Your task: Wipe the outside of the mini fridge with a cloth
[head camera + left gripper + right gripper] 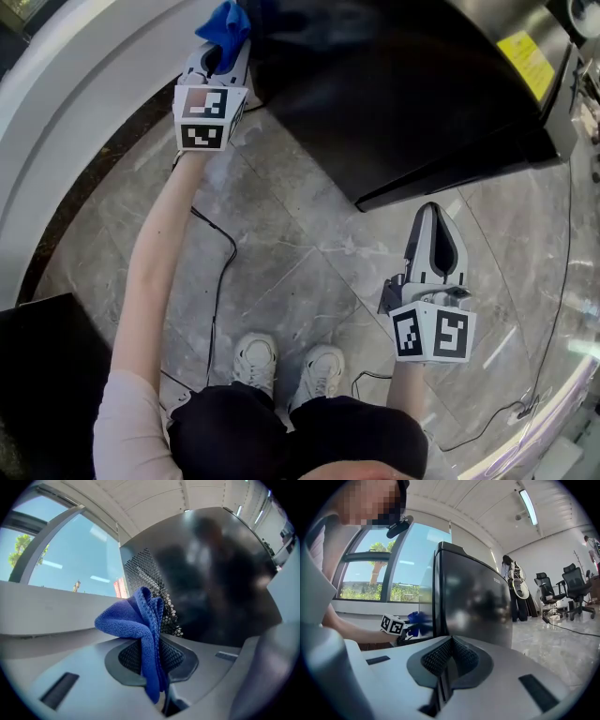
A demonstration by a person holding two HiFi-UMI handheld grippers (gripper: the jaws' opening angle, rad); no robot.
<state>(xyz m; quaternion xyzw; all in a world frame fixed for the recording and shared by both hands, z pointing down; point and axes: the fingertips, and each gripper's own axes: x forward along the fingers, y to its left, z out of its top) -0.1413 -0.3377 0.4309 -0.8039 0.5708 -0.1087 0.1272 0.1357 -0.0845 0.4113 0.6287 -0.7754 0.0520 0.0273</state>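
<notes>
- Head view: the left gripper [221,52] reaches out at the upper left, its jaws clamped on a blue cloth [225,26] that sits against the left edge of the black mini fridge [403,103].
- Left gripper view: the cloth is pinched between the two pads, with a bunched fold standing above them and a narrow tail hanging below. Just behind it is a perforated mesh panel [151,585] on the fridge, beside a glossy dark wall.
- The right gripper [432,214] is held lower, over the marble floor [300,253], near the fridge's front corner but apart from it.
- Right gripper view: its jaws are pressed together with nothing between them. The fridge stands upright ahead, and the left gripper with the cloth shows at the fridge's left side.
- A yellow label [528,61] lies on the fridge's top at the upper right of the head view.
- A black cable [220,281] trails across the floor near the person's white shoes [255,361].
- Office chairs [576,590] stand well back in the room.
</notes>
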